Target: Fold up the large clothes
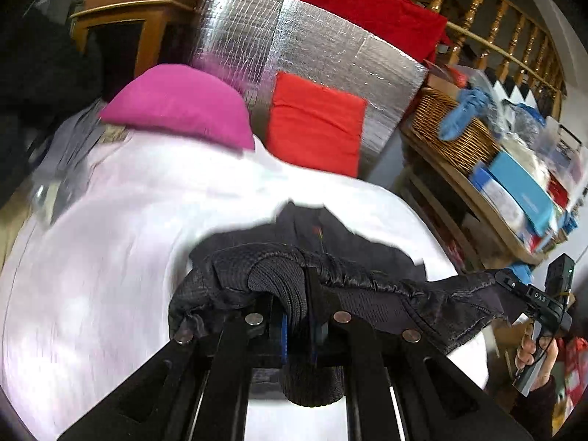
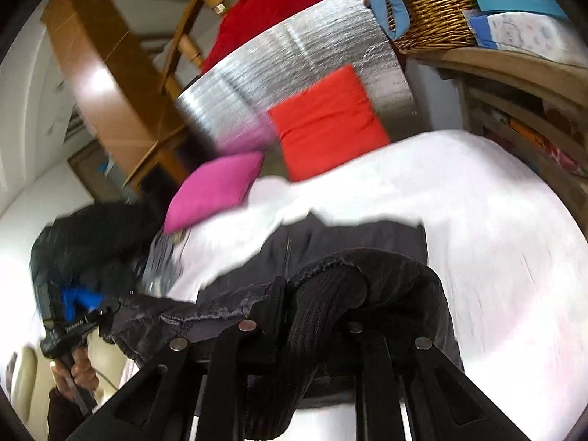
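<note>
Both claws, left claw [image 1: 294,316] and right claw [image 2: 312,316], clamp the dark garment's [image 1: 367,242] ribbed hem, stretched above what looks like a white-sheeted bed [image 1: 110,257].

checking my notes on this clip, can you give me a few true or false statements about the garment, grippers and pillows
1. Both grippers are shut on the dark garment. True: the left gripper and right gripper each pinch its ribbed edge.
2. The garment is white. False: it is dark; the bed sheet is white.
3. A pink pillow lies beside a red pillow. True.
4. The wicker basket sits on the bed. False: it is on a wooden shelf beside it.
</note>
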